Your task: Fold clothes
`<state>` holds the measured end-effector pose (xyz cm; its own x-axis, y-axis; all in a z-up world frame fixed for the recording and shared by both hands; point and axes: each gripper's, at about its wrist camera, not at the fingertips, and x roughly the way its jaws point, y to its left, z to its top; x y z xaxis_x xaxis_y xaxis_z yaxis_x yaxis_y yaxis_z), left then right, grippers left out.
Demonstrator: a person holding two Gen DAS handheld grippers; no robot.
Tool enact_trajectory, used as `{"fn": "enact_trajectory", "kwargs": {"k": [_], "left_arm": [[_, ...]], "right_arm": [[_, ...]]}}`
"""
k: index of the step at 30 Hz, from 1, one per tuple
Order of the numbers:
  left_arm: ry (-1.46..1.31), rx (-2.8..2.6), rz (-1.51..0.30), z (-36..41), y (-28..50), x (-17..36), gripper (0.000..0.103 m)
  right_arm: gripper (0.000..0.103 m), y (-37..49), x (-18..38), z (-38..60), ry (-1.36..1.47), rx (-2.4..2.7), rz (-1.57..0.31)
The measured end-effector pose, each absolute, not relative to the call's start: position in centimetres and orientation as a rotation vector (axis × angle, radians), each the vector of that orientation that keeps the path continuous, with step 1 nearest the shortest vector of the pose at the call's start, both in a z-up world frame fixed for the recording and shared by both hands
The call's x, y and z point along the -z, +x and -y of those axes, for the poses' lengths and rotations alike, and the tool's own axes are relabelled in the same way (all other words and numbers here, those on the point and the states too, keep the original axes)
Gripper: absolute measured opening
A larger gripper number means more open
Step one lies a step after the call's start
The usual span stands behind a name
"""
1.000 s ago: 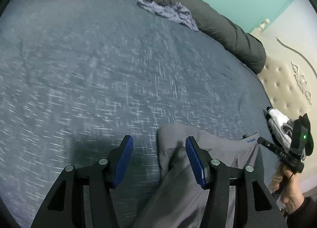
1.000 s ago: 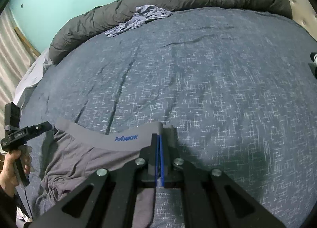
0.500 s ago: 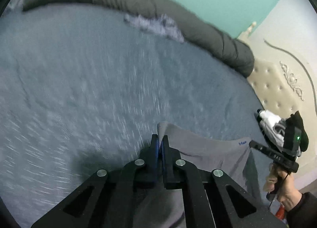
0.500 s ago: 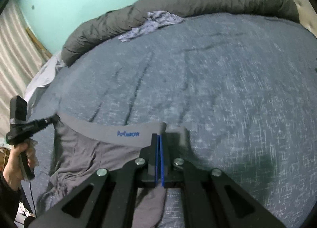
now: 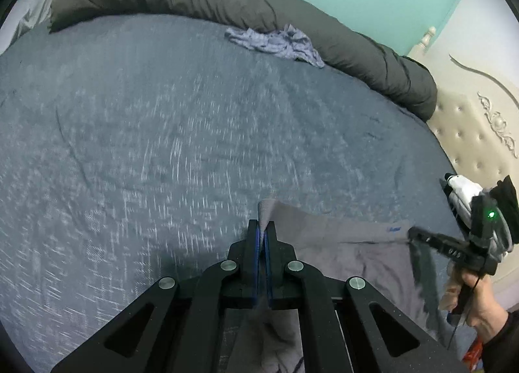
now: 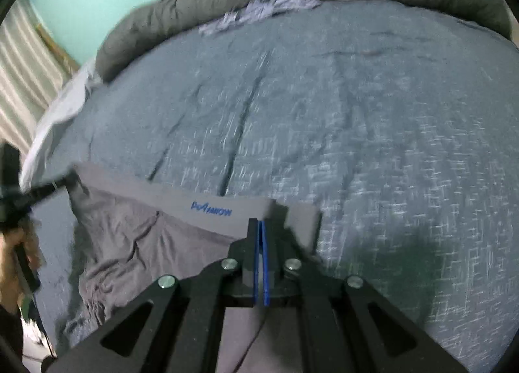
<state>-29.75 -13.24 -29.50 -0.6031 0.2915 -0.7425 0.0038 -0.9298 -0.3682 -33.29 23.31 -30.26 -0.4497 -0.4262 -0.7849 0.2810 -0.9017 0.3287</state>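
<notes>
I have the gray shorts (image 6: 136, 243) by both ends of the waistband. My left tongs (image 5: 262, 231) are pinched tight on one corner of the band. A second ago they were wide, one finger on each side of the cloth, so this grab is new. My right tongs (image 6: 261, 227) are pinched on the other corner, just past the blue letters, and they were pinched there a second ago too.

The shorts are at the near edge of the bed (image 5: 162, 133), close to me. The band is pulled nearly straight between the two tongs. The legs hang down from it, wrinkly and loose. A second ago the band lay flat on the bed. Now it sits a bit higher and both views are blurry, so I think I am lifting it.

Far across the bed from the shorts lies a crumpled blue cloth (image 5: 275, 43), up against the rolled dark blanket (image 5: 227, 0).

With both corners held, I think I can now shake the shorts smooth or lay them down flat for a fold. The legs look bunched, so they may need smoothing first. I cannot tell if any fold is in them yet.
</notes>
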Motion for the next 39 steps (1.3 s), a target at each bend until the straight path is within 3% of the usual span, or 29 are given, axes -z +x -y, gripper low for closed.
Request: {"fn": "enact_trajectory", "kwargs": {"k": [3, 9, 10, 13, 18, 21, 23, 39], "left_arm": [[-1.323, -2.623, 0.513, 13.3, -29.8, 30.9, 0.003], [-1.306, -2.628, 0.492, 12.8, -29.7, 31.1, 0.003], [-1.303, -2.629, 0.486, 12.7, -29.8, 31.1, 0.003], [-1.294, -2.631, 0.468, 12.3, -30.0, 30.9, 0.003], [-1.284, -2.628, 0.454, 12.1, -30.0, 30.7, 0.003], [-1.288, -2.625, 0.460, 12.3, -29.8, 30.9, 0.003], [-1.290, -2.627, 0.461, 12.3, -29.7, 31.0, 0.003], [-1.290, -2.612, 0.478, 12.2, -30.1, 30.7, 0.003]], "right_arm": [[0.004, -33.3, 29.7, -26.0, 1.305, 2.431, 0.333], [0.006, -33.8, 29.6, -25.7, 1.328, 2.417, 0.262], [0.010, -33.9, 29.7, -25.2, 1.338, 2.403, 0.246], [0.037, -34.2, 30.5, -23.8, 1.393, 2.369, 0.196], [0.037, -34.4, 32.2, -22.2, 1.469, 2.371, 0.110], [0.028, -34.1, 32.4, -21.4, 1.470, 2.395, 0.009], [0.004, -34.1, 32.4, -21.7, 1.474, 2.398, 0.025], [0.001, -34.1, 29.2, -29.5, 1.353, 2.568, 0.331]]}}
